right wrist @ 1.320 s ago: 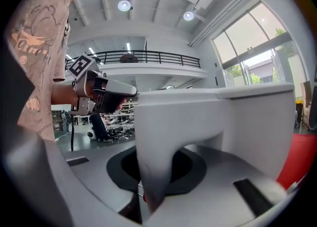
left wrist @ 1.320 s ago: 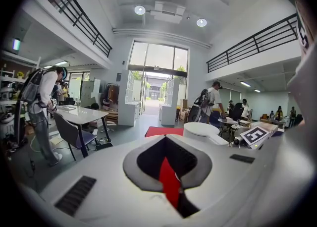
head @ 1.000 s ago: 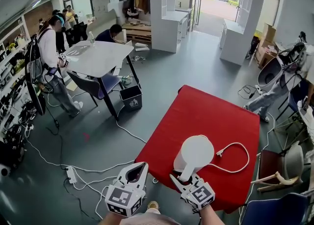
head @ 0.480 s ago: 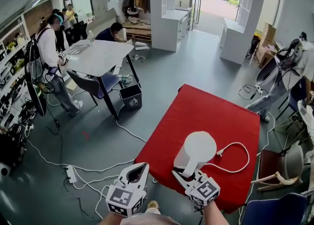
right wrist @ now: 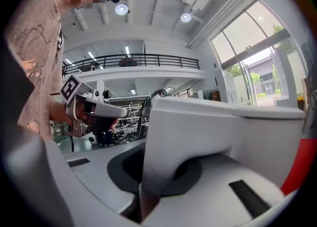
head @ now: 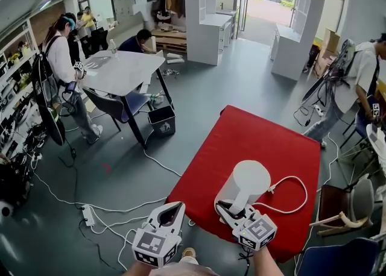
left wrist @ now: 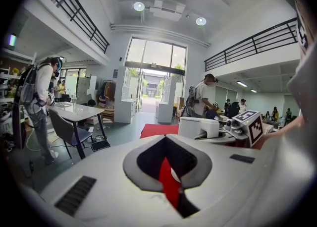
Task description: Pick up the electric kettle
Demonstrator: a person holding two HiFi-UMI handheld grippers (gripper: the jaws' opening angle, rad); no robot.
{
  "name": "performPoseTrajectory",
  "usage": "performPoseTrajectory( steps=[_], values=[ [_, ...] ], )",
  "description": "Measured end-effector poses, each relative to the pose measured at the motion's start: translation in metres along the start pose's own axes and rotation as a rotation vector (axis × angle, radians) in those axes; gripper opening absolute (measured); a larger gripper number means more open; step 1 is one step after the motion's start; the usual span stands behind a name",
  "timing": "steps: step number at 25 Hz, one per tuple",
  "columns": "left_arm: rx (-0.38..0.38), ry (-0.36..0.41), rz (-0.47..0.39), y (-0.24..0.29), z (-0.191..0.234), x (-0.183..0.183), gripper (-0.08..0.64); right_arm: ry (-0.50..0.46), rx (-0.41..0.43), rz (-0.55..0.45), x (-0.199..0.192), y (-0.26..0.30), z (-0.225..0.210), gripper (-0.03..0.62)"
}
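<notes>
Near the front edge of the red worktop [head: 241,136] stands the white electric kettle [head: 248,179], upright, its cord [head: 292,177] looping off to the right. The right tongs [head: 229,210] look closed on the handle [right wrist: 168,132], which runs down between the two jaws. The left tongs [head: 168,215] hang just off the worktop's near left corner, jaws together and holding nothing. To lift it well, I'd keep the grip firm, raise it straight up so the body doesn't swing, and watch that the trailing cord doesn't snag.
</notes>
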State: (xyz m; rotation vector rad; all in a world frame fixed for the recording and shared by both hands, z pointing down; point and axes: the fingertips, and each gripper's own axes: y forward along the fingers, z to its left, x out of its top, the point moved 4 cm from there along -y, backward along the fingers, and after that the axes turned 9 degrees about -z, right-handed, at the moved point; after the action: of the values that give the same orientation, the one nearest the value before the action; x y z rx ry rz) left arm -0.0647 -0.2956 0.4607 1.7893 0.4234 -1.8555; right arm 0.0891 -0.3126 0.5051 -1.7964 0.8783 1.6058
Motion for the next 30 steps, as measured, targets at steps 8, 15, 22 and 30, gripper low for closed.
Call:
performPoseTrajectory(
  steps=[8, 15, 22, 30],
  values=[
    [-0.020, 0.000, -0.009, 0.000, -0.008, 0.001, -0.011, 0.012, 0.024, -0.087, 0.052, -0.015, 0.021, 0.060],
    [-0.037, 0.000, -0.037, 0.000, -0.023, 0.008, -0.011, -0.034, 0.038, -0.125, 0.117, -0.036, 0.039, 0.061],
    [-0.059, 0.006, -0.075, -0.007, -0.048, 0.018, -0.009, -0.070, -0.007, -0.124, 0.128, -0.067, 0.044, 0.061],
    [-0.068, 0.005, -0.091, -0.030, -0.085, 0.021, -0.009, -0.058, 0.006, -0.130, 0.129, -0.113, 0.082, 0.061]
  ],
)
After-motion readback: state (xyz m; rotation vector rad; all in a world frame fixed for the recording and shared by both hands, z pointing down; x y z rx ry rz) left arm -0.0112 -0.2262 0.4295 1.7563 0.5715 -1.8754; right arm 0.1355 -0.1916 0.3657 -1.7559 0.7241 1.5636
